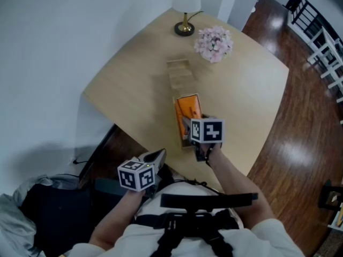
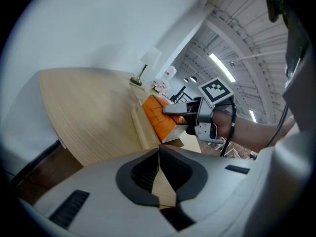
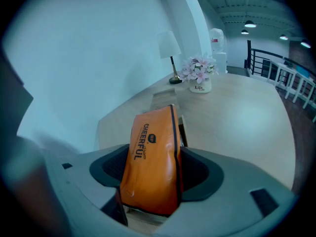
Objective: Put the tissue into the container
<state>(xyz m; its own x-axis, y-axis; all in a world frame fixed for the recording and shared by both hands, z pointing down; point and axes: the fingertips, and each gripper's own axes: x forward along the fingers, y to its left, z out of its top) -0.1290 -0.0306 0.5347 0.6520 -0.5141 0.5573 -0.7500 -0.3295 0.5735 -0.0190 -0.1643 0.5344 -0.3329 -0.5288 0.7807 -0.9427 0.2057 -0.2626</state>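
Note:
An orange tissue pack point(image 1: 188, 107) sits tilted in an open light wooden container point(image 1: 179, 137) near the table's front edge, its near end raised. My right gripper point(image 1: 187, 124) is shut on that near end. In the right gripper view the pack point(image 3: 152, 157) stands between the dark pads point(image 3: 197, 174), with the container's rim point(image 3: 183, 130) behind it. The left gripper view shows the pack point(image 2: 158, 115) slanting out of the container point(image 2: 140, 127) with the right gripper point(image 2: 180, 109) on it. My left gripper point(image 1: 158, 155) hangs off the table's near-left edge, shut and holding nothing point(image 2: 159, 154).
A flat wooden piece point(image 1: 179, 73) lies just beyond the container. A pot of pink flowers point(image 1: 214, 43) and a lamp with a brass base point(image 1: 184, 28) stand at the far end of the table point(image 1: 128, 84). Dark bags point(image 1: 43, 202) lie on the floor at left.

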